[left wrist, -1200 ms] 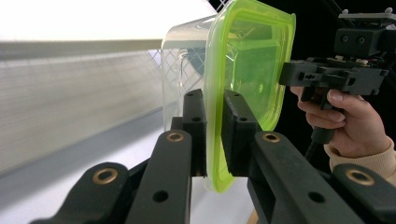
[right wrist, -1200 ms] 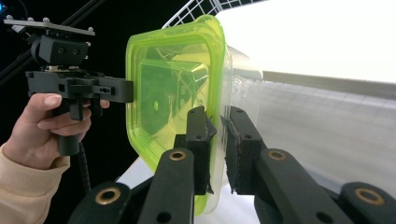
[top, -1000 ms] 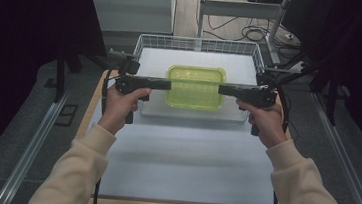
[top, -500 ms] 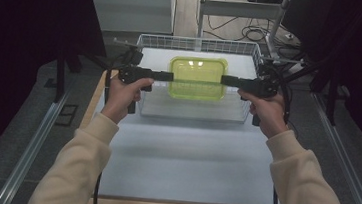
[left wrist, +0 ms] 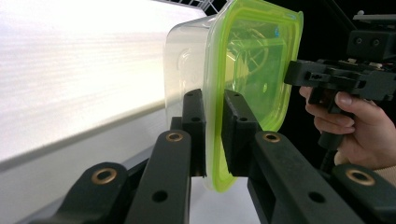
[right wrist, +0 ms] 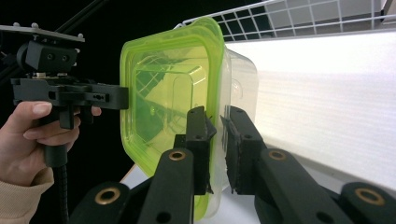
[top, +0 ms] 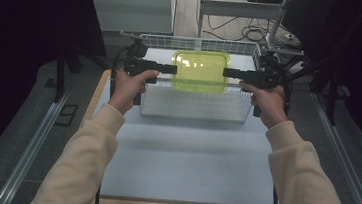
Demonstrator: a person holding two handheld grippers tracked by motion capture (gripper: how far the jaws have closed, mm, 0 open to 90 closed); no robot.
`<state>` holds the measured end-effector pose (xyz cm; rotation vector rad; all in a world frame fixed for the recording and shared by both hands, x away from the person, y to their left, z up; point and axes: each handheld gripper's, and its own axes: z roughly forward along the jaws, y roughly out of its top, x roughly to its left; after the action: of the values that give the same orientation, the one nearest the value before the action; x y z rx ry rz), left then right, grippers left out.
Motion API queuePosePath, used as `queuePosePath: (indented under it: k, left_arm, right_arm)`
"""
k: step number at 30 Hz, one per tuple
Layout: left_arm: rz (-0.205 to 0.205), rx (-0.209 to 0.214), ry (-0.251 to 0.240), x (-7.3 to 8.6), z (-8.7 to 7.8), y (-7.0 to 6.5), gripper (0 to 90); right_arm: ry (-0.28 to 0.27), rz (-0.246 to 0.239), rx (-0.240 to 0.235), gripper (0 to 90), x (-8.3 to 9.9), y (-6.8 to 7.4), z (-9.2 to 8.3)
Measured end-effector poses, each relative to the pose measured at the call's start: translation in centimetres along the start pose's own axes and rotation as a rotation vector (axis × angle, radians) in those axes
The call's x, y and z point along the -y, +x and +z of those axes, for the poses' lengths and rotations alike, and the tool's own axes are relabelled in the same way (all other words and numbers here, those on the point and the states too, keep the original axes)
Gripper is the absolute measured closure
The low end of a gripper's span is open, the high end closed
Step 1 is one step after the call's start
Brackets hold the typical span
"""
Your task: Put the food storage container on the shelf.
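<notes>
A clear plastic container with a yellow-green lid (top: 200, 71) hangs level over the wire basket (top: 194, 104). My left gripper (top: 174, 70) is shut on the lid's left rim and my right gripper (top: 225, 72) on its right rim. In the left gripper view the jaws (left wrist: 214, 98) pinch the green rim of the container (left wrist: 252, 70), with the right gripper (left wrist: 327, 77) at the far edge. In the right gripper view the jaws (right wrist: 215, 114) clamp the rim of the container (right wrist: 173, 98), and the left gripper (right wrist: 70, 95) holds the opposite side.
The basket stands at the far end of a white table (top: 184, 152) with a wooden edge. Metal rails (top: 40, 133) run along both sides of the table. Cables and a metal frame (top: 257, 19) lie on the floor beyond the basket.
Both grippers have carried the container away from the person, from in front of the basket's near wall to above the basket. Both grips stay the same.
</notes>
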<state>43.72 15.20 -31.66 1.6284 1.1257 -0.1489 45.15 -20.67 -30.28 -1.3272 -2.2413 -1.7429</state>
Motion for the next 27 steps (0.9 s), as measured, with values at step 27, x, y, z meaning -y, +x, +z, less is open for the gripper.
queuePosePath:
  k: [27]
  left_arm:
    - [-0.050,-0.056,-0.001,-3.1,2.1,2.4,80.7]
  right_arm:
    - [0.034,0.064,0.060,78.8,-2.8,-2.1,2.7]
